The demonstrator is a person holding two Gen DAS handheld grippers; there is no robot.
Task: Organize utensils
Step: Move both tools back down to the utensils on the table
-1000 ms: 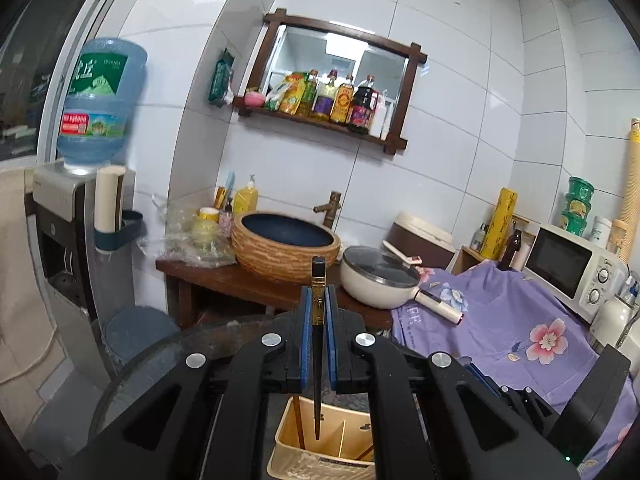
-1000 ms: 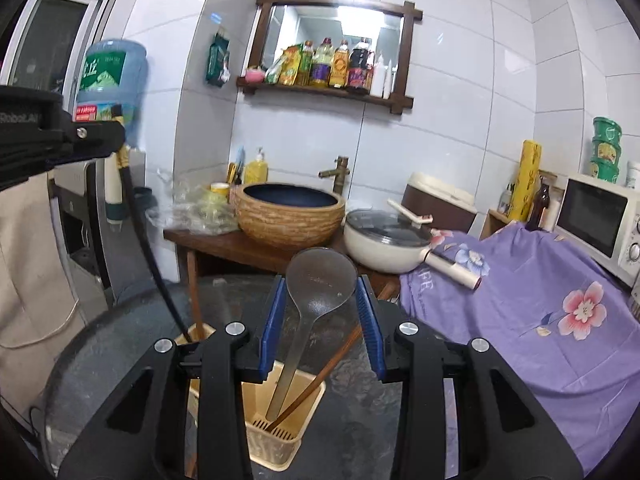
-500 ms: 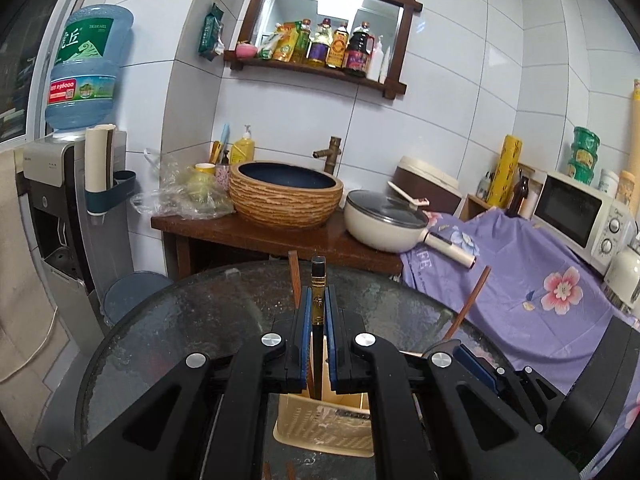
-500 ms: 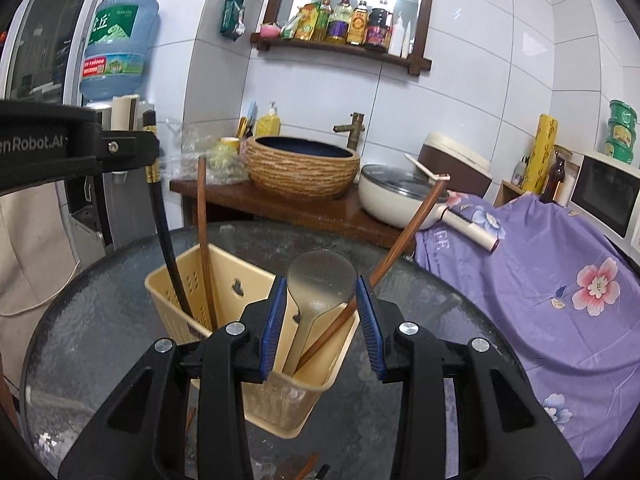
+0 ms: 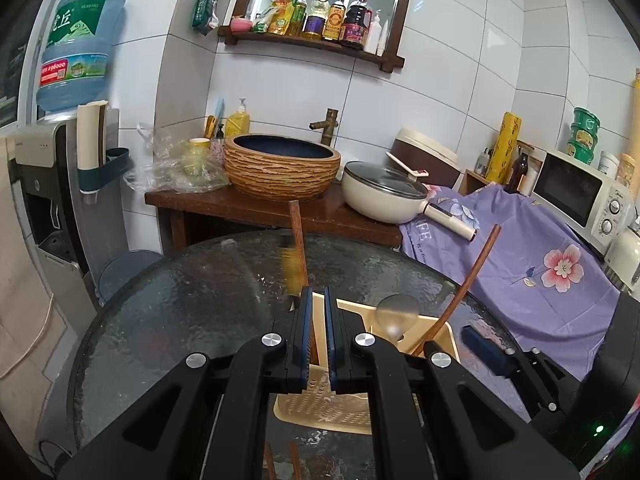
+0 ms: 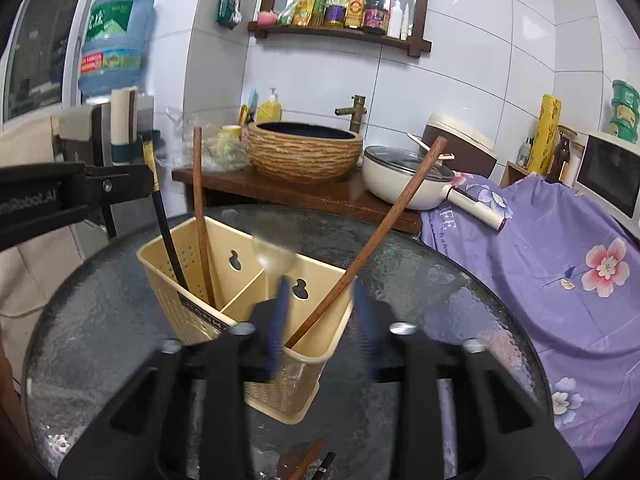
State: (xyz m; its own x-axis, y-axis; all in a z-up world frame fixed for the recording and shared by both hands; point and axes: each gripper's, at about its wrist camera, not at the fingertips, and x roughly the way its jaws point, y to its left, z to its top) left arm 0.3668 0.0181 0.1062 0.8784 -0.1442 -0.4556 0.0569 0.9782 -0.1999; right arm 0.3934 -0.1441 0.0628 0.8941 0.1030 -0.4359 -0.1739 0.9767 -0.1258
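A cream two-compartment utensil holder [image 6: 192,280] stands on the round glass table [image 6: 460,304]. Its left compartment holds a black chopstick [image 6: 166,232] and a brown stick [image 6: 202,216]. Its right compartment holds a long wooden stick [image 6: 376,240] and a blurred metal spoon [image 6: 276,256]. My left gripper [image 5: 316,312] is just above the holder [image 5: 356,412] with its jaws slightly apart; the black chopstick has slipped out and shows as a blur [image 5: 291,268]. My right gripper [image 6: 320,316] is open over the right compartment, the spoon [image 5: 394,314] loose in it.
Loose chopsticks [image 6: 310,462] lie on the glass by the near edge. Behind the table is a wooden counter with a woven basin [image 6: 304,152] and a lidded pan [image 6: 404,178]. A purple floral cloth [image 6: 560,248] covers the right side. A water dispenser [image 5: 52,168] stands left.
Both grippers moved down toward the holder. The left gripper let the black chopstick go into the left compartment. The right gripper opened and the spoon dropped into the right compartment.
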